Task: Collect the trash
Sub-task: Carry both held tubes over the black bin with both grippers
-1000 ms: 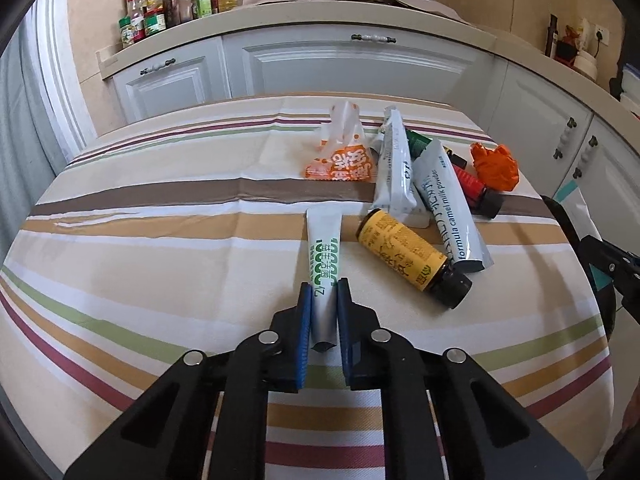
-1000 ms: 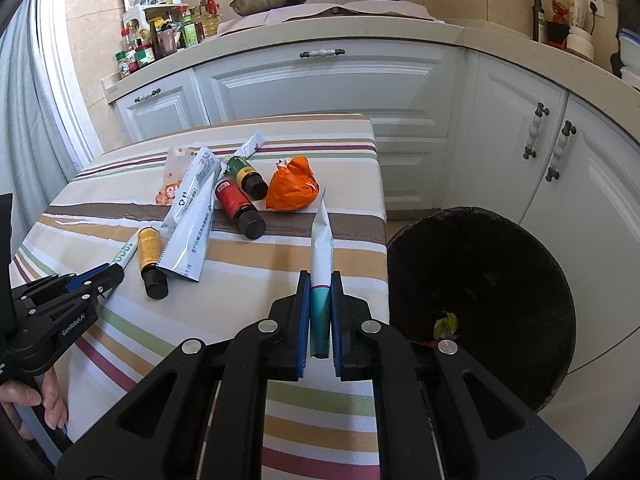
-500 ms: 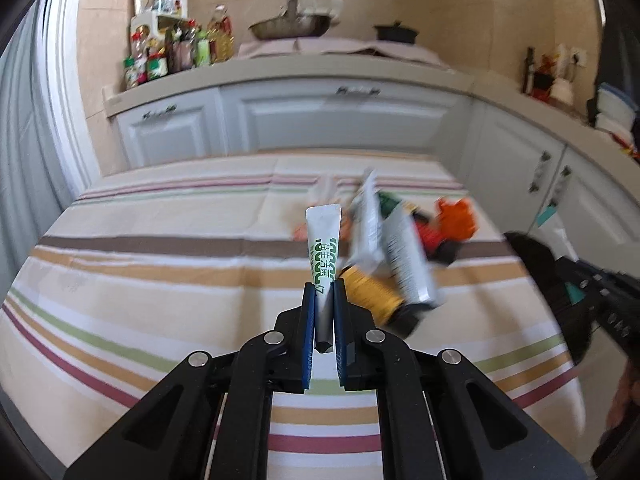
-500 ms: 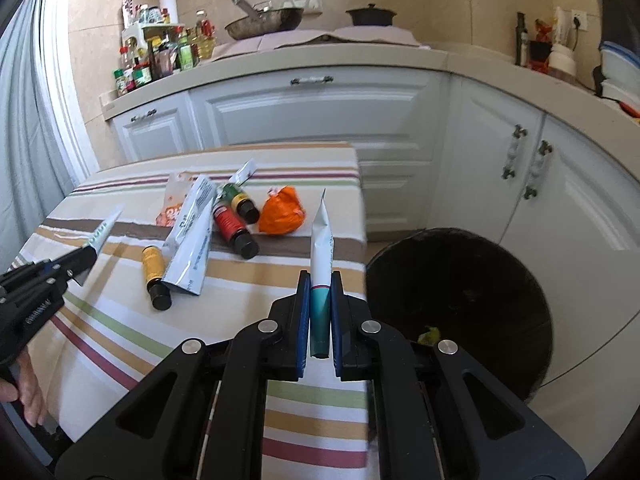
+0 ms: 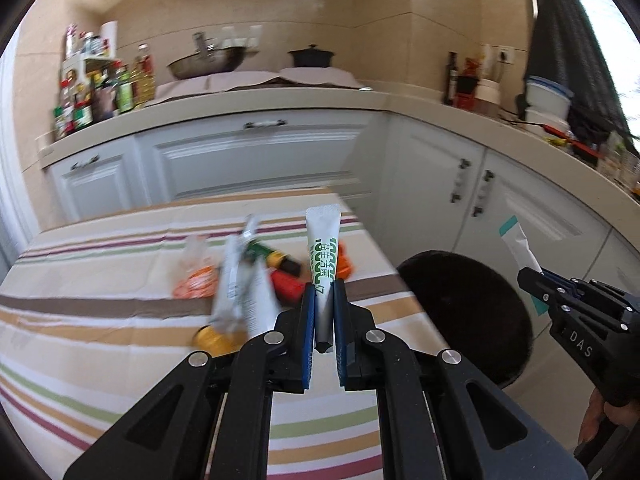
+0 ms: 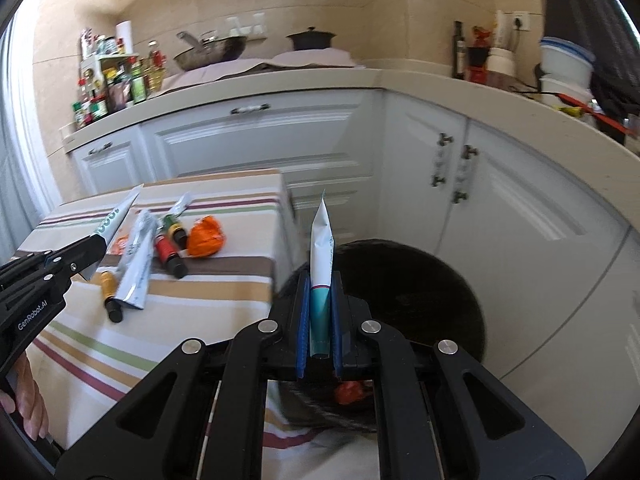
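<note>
Both grippers are clamped on tubes: the left gripper (image 5: pixel 324 322) pinches a green tube (image 5: pixel 323 254), the right gripper (image 6: pixel 320 320) a teal tube (image 6: pixel 321 276) hanging over the black bin (image 6: pixel 436 280). Neither is dropped yet. Bottles, a sachet (image 6: pixel 134 264) and an orange wad (image 6: pixel 206 237) lie on the table (image 6: pixel 168 344). A second ago both tubes lay low over the cloth; now they're lifted and swung binward

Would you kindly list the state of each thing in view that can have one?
Left hand-held gripper: shut on green-print tube.
Right hand-held gripper: shut on teal tube.
Trash bin: open, some trash inside.
Cupboard doors: closed.
Red bottle: capped, lying down.
</note>
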